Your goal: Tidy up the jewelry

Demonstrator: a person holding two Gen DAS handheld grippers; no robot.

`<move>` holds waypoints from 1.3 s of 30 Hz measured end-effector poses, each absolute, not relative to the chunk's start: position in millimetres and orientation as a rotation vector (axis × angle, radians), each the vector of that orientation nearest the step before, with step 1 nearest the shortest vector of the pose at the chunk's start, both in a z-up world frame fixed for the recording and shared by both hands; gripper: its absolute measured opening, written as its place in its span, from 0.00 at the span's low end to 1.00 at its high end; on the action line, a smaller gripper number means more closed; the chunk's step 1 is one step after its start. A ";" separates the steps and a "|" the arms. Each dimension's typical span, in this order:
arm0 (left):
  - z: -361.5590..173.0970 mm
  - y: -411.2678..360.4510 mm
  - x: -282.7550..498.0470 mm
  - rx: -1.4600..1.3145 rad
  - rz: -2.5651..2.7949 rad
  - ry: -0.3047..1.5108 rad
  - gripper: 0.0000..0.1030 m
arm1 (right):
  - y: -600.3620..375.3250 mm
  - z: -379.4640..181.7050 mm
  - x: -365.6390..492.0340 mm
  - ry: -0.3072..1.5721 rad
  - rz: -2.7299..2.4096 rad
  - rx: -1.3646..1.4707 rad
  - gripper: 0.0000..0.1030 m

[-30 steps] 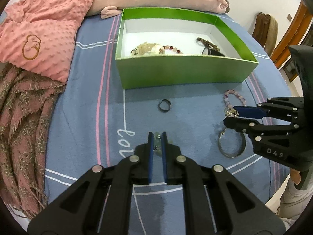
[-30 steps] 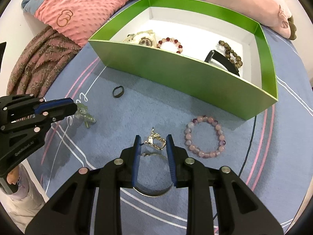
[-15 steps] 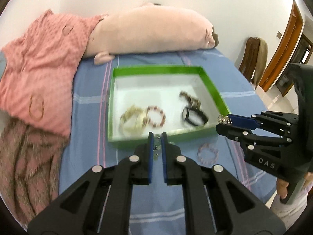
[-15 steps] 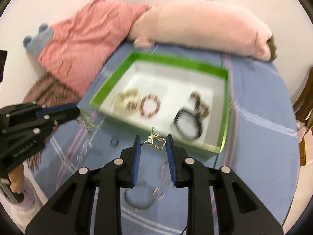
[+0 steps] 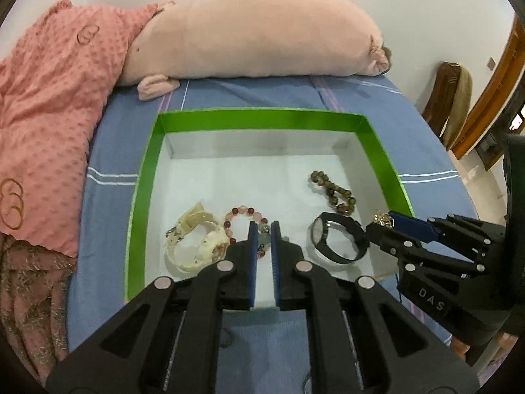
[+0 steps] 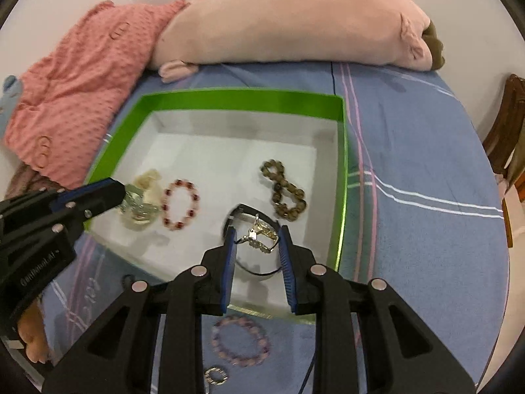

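A green box (image 5: 259, 120) (image 6: 242, 98) with a white floor lies on the blue bedsheet. Inside are a cream watch (image 5: 197, 243), a red bead bracelet (image 5: 242, 213) (image 6: 180, 205), a black watch (image 5: 338, 239) and a brown bead bracelet (image 5: 331, 192) (image 6: 285, 193). My left gripper (image 5: 264, 229) (image 6: 123, 193) hovers over the box's near left part, shut on a small pale green trinket (image 5: 264, 238) (image 6: 137, 205). My right gripper (image 6: 257, 231) (image 5: 380, 221) hangs over the black watch, shut on a gold trinket (image 6: 259, 236) (image 5: 382, 217).
A pink bead bracelet (image 6: 241, 341) and a silver ring piece (image 6: 216, 376) lie on the sheet in front of the box. Behind the box lies a long pink plush pillow (image 5: 256, 36), with a pink blanket (image 5: 49, 98) at the left. A wooden chair (image 5: 452, 105) stands at the right.
Both grippers rose from the bedsheet and moved forward over the green box, each carrying its trinket. The box now shows from above instead of from its front wall.
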State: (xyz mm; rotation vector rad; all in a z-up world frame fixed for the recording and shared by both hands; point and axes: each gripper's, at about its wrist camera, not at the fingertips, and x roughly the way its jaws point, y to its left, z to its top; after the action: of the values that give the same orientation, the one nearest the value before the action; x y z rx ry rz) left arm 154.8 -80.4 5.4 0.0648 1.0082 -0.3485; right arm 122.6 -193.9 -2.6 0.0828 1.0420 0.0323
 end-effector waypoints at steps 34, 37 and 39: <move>-11.4 -18.5 63.1 0.128 -0.338 1.057 0.28 | -158.1 4.0 25.0 1.081 0.182 -0.040 0.49; -24.3 -20.0 59.6 0.129 -0.344 1.090 0.28 | -161.7 -13.2 27.7 1.121 0.140 -0.041 0.49; -28.4 -21.2 57.3 0.134 -0.346 1.095 0.30 | -165.4 -21.3 27.7 1.141 0.114 -0.044 0.49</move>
State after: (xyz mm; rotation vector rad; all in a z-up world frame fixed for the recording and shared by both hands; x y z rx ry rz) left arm 57.3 -21.2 -28.4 0.1336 1.0949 -0.3458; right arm 27.7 -165.4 -21.3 -0.0435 1.1407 0.1143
